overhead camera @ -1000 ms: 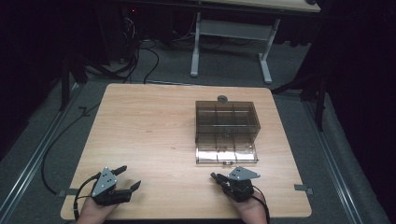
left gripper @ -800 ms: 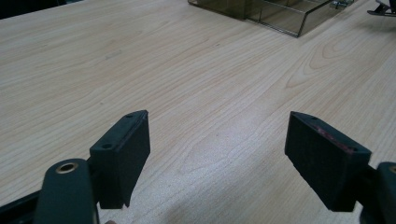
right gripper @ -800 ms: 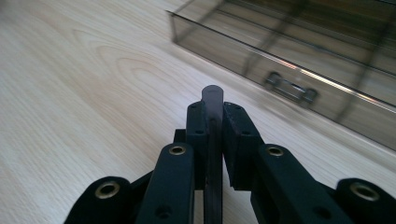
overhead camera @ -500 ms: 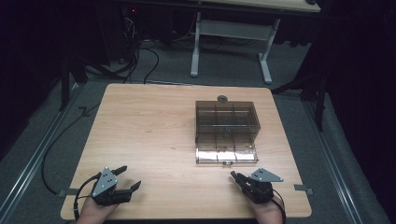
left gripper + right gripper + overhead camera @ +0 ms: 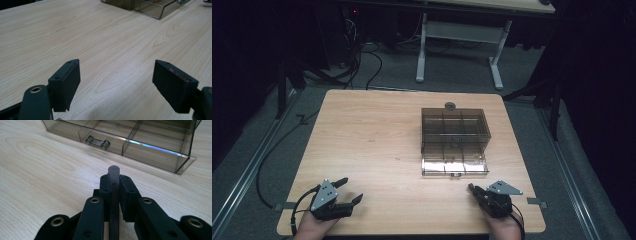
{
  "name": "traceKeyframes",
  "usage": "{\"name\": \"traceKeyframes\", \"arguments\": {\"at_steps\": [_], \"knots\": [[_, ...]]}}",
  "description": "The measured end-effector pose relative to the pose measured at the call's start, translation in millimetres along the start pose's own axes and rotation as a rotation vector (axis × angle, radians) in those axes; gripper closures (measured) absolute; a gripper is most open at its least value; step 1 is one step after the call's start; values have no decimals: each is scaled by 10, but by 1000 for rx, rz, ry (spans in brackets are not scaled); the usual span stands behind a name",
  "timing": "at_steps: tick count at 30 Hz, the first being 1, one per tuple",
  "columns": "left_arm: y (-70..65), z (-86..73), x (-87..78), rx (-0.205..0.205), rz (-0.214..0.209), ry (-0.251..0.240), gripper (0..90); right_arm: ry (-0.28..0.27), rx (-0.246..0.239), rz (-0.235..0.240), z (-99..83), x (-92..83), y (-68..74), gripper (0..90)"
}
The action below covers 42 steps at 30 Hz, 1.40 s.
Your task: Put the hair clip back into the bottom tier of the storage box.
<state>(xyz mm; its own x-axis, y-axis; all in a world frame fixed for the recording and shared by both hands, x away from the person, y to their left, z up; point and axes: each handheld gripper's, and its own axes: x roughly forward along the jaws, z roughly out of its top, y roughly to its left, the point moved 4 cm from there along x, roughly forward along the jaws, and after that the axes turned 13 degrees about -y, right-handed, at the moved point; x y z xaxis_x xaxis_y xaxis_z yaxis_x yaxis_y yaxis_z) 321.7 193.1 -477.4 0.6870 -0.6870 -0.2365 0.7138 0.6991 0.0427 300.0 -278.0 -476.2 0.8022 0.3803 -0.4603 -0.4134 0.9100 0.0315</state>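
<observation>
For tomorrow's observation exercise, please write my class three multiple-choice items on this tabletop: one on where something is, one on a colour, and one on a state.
1. Where does the box stand on the table?
A. At the left edge
B. On the right half
C. At the front left corner

2. What colour is the box?
A. Bright red
B. Solid white
C. Smoky brown, see-through

3. How is the right gripper?
A. Its fingers are shut on a thin dark piece
B. Wide open and empty
C. Shut on the box's latch

Answers:
1 B: in the high view the box sits right of the middle of the table.
2 C: its tinted walls let the compartment dividers show through.
3 A: the right gripper clamps the thin dark piece, short of the box; the left gripper is the open one.
</observation>
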Motion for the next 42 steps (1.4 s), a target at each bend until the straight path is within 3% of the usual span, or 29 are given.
{"name": "traceKeyframes", "arguments": {"at_steps": [23,31,36,38,42], "knots": [[-3,-1,2,2,-3,2,231,24,13,-18,-47,30,-35,811],[-7,-2,2,2,-1,5,231,11,31,-4,-27,10,-27,707],[-10,1,-14,6,-5,-6,228,35,36,8,12,7,-19,675],[-8,1,-21,1,-8,-12,228,73,33,-2,31,-34,-33,660],[-17,1,-18,7,-15,-8,228,110,73,-12,93,-78,-77,618]]}}
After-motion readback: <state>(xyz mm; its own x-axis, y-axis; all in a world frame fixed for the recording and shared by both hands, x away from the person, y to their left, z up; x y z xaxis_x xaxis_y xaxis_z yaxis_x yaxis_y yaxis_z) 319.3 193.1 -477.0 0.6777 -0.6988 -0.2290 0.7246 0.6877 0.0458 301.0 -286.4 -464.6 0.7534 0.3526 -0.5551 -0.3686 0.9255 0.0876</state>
